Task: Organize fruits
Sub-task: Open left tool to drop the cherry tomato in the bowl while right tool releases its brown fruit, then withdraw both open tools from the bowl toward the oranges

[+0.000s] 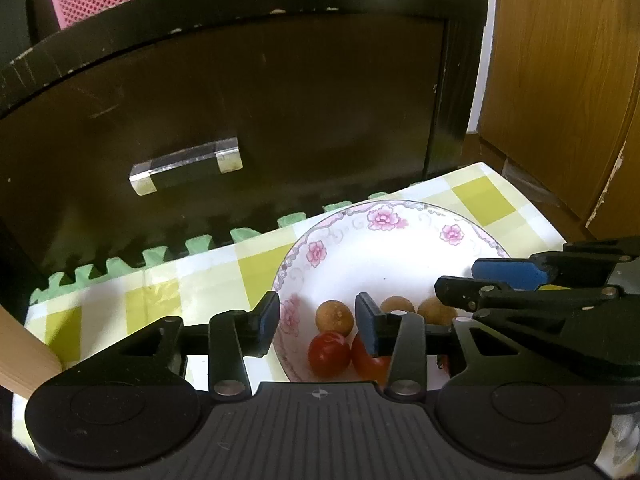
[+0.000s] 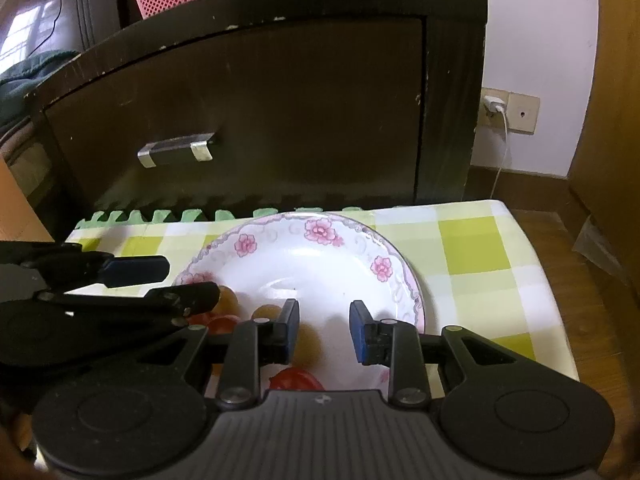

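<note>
Left gripper [image 1: 316,320] hovers over the plate's [image 1: 400,260] 7 o'clock rim, jaws parted wide, nothing between them; the gap frames a brown fruit [image 1: 334,317] with a tomato [image 1: 329,353] just below it, so it looks lined up for a pick. Fruit all sits inside the plate, clustered at its near side from 5 to 7 o'clock: brown ones behind, red ones nearer the cameras, several touching. The plate rests on a checked cloth [image 1: 160,280], close in front of a dark cabinet [image 1: 240,100], likely to keep it within reach of both tools. Right gripper [image 2: 325,330] hangs over the plate's 5 o'clock part, jaws also apart and empty, one brown fruit just beside its left pad.
</note>
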